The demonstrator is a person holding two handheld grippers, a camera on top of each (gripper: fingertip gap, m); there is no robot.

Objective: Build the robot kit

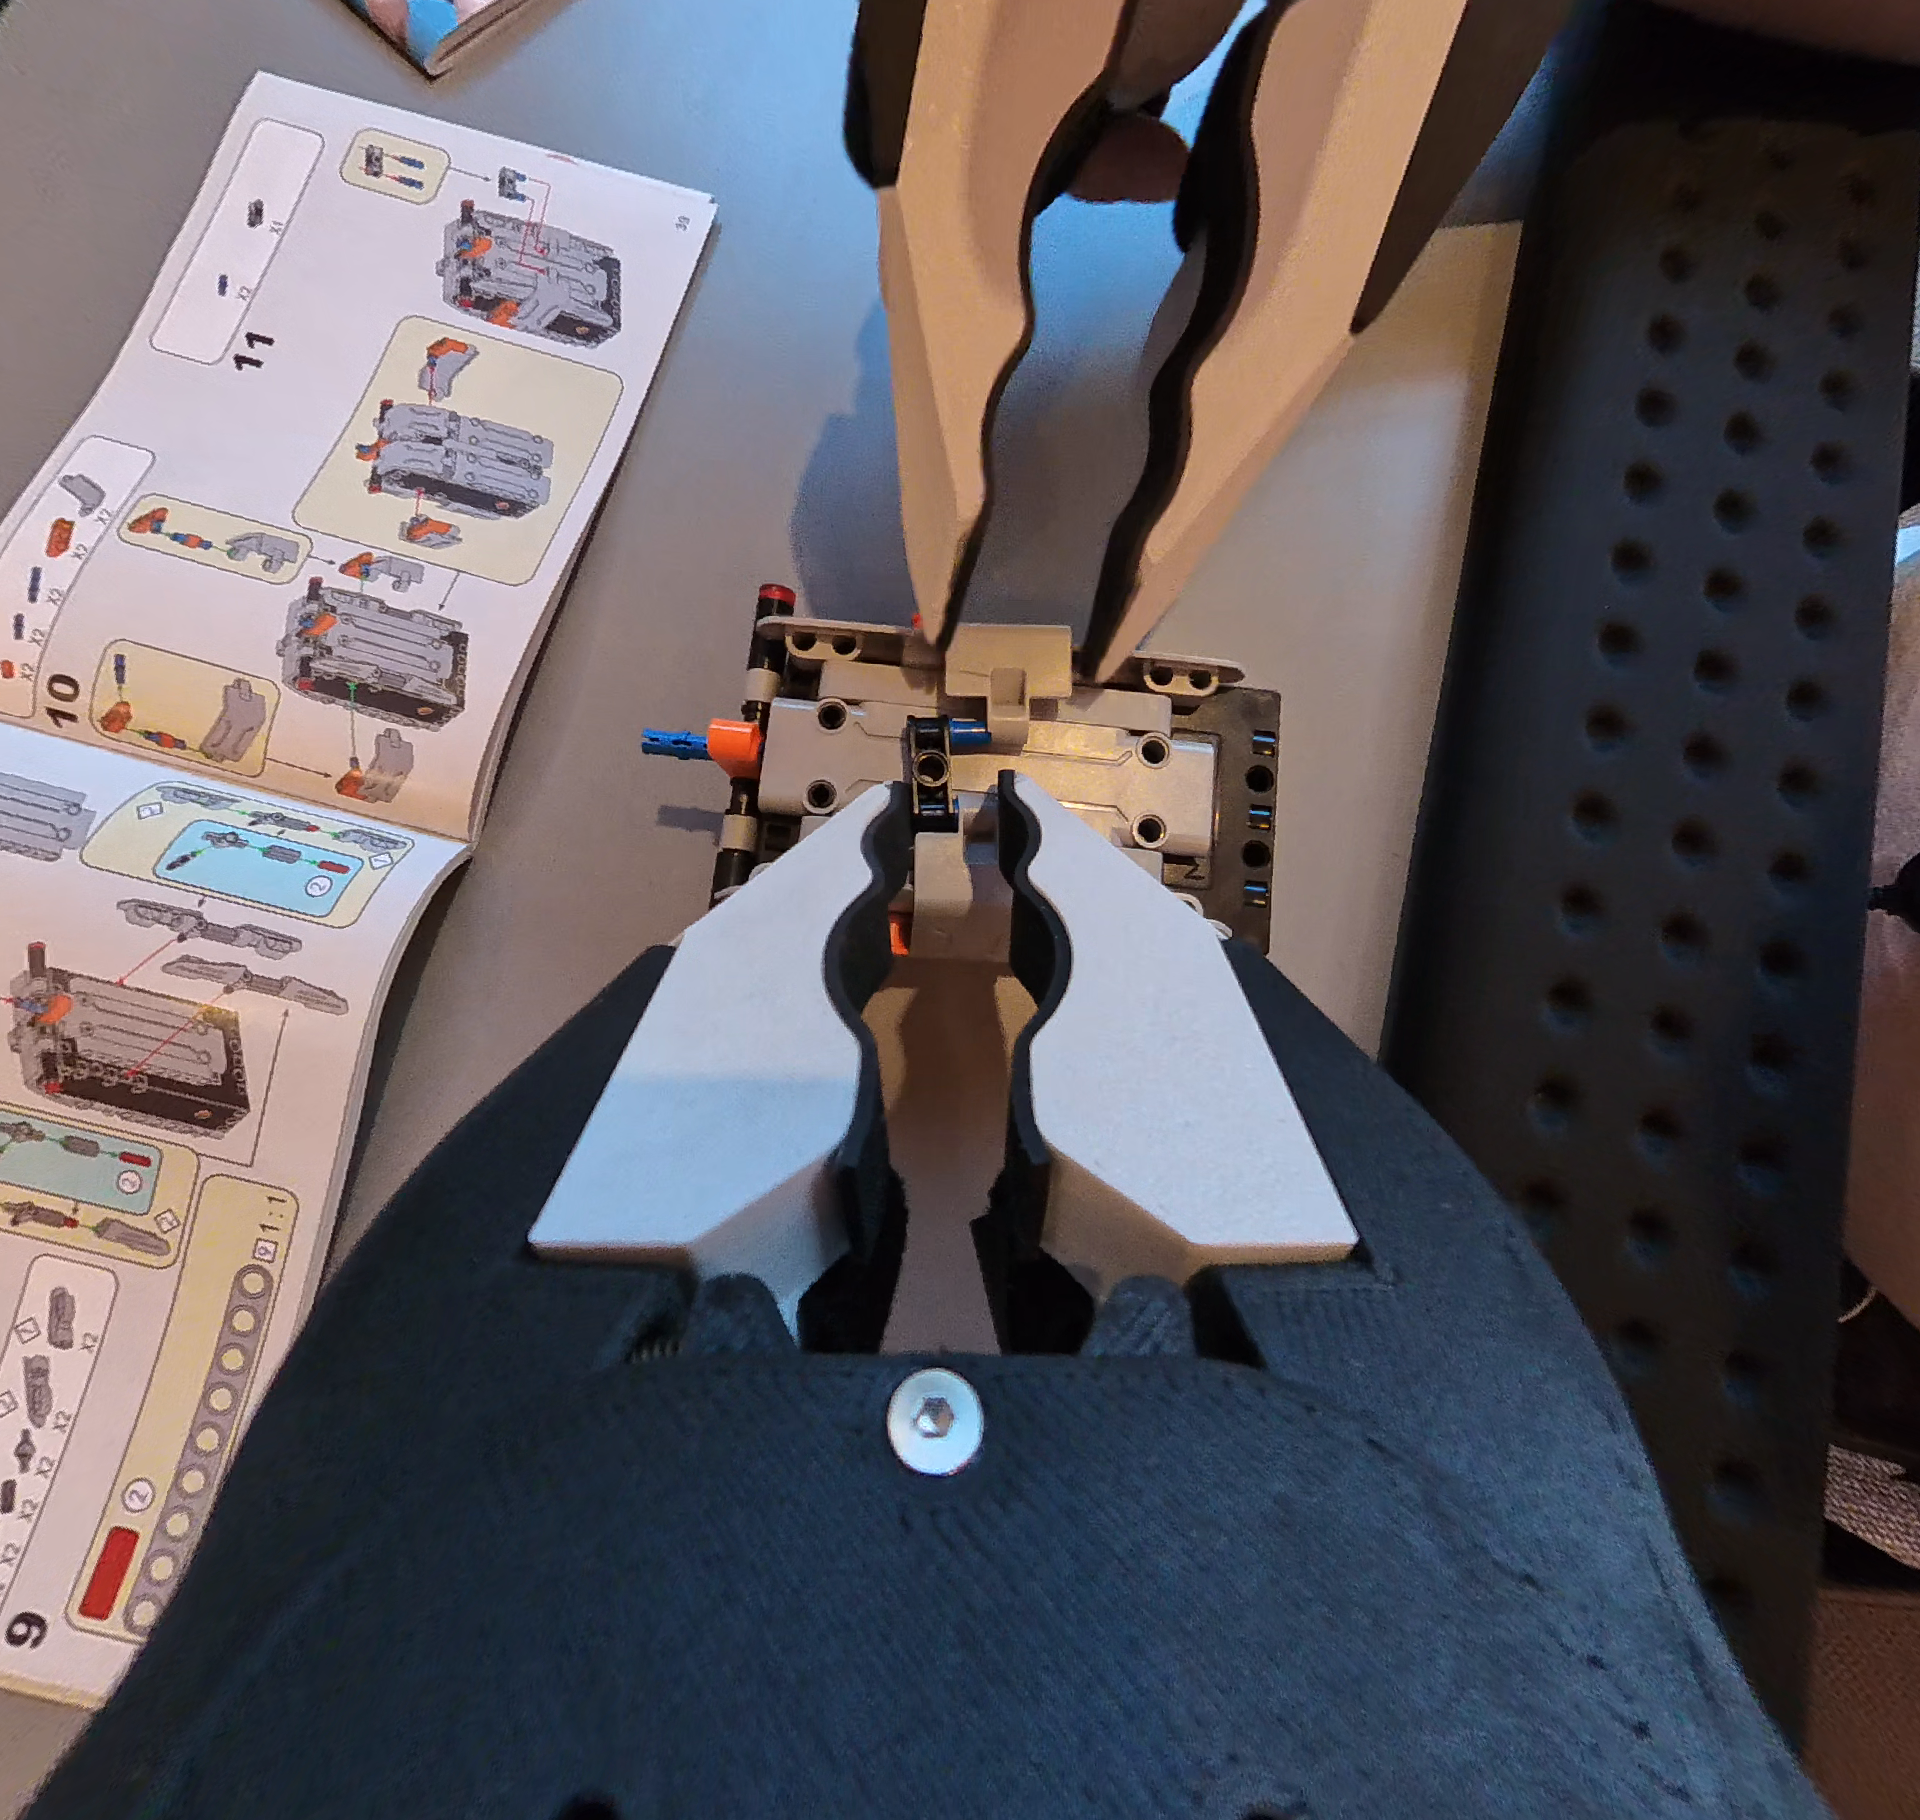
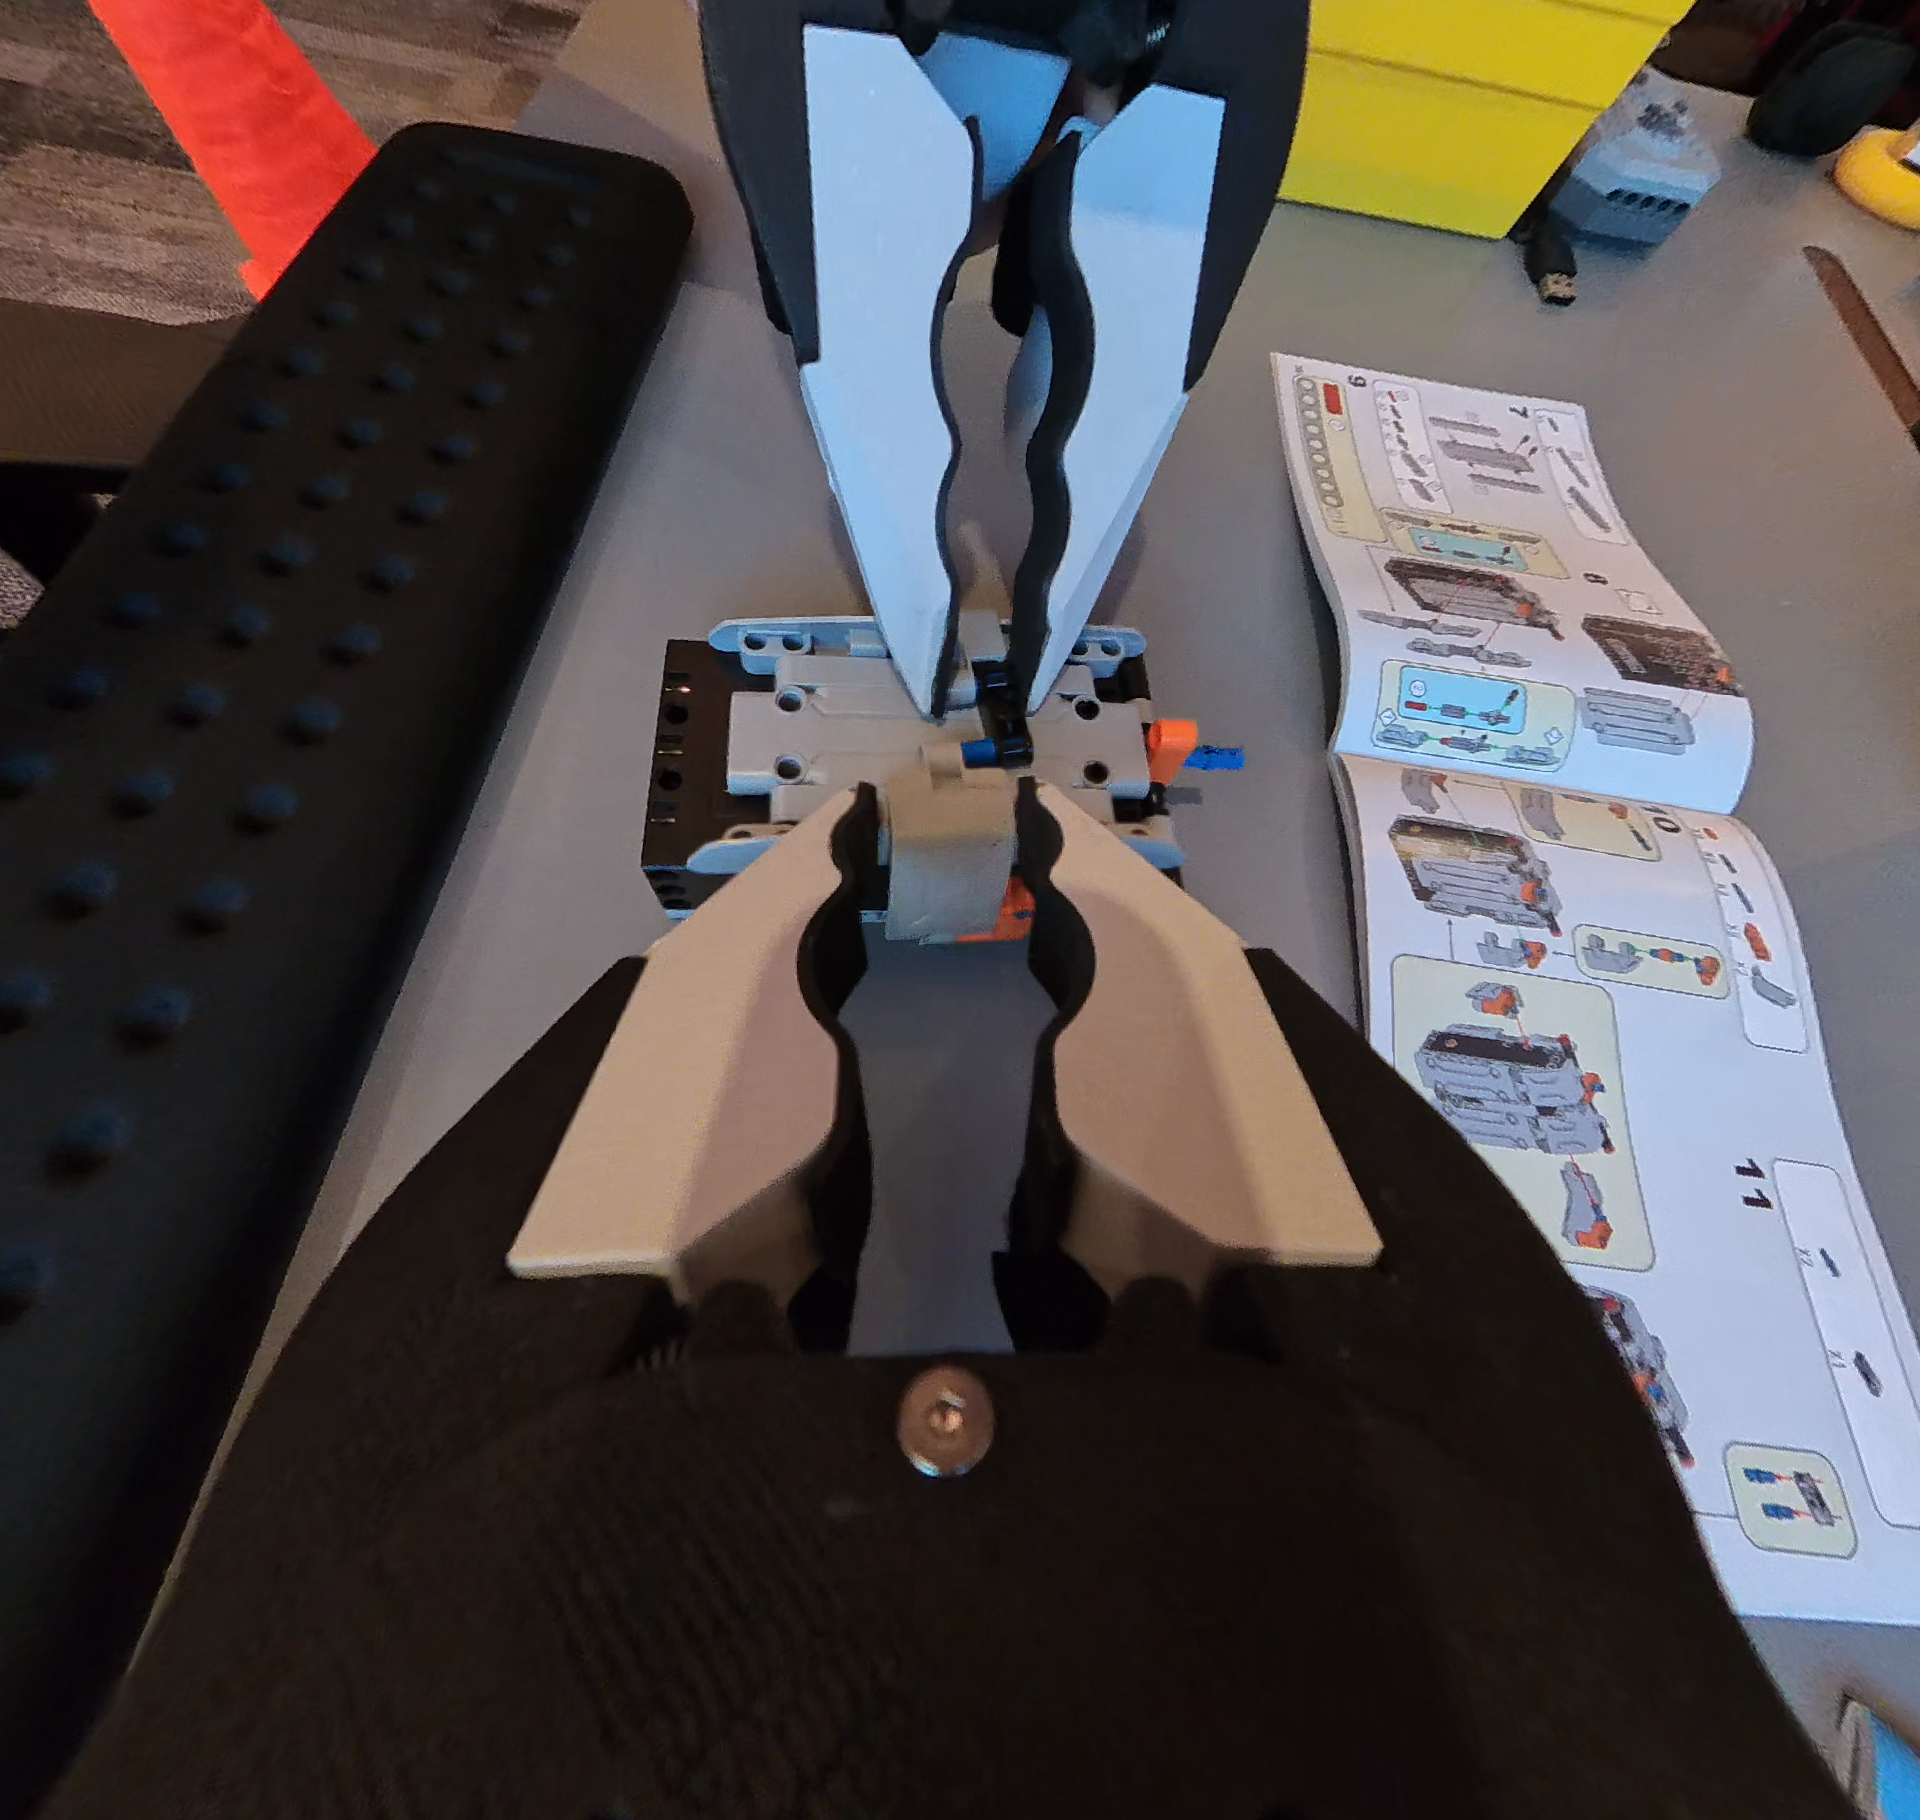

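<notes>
Grippers meet over half-built brick model

Grippers face each other from opposite sides of a small brick model [image 1: 997, 773] standing on a grey table [image 1: 727, 243]. The left gripper [image 1: 945, 794] has its two fingers closed in on a light grey bracket piece [image 1: 940, 887] at its side of the model, the black pads lying against the piece's flanks; a black pin block [image 1: 932, 768] sits just beyond the tips. The right gripper [image 2: 940, 804] pinches a second grey bracket [image 2: 951, 866] with an orange part [image 2: 1003, 918] at its foot, on the other side of the model. Seen from the left wrist view, the right gripper's tips come down onto the far edge of the model, one on either side of that bracket.

An orange connector [image 1: 736, 742] with a blue pin [image 1: 670, 740] sticks out of one end of the model. An open instruction booklet [image 1: 343, 544] lies flat on the table just beside that end. A long black studded tray [image 2: 260, 627] runs along the other side of the model, near it but apart. A yellow bin [image 2: 1475, 56] and a grey block [image 2: 1631, 181] stand farther off, beyond the booklet.
</notes>
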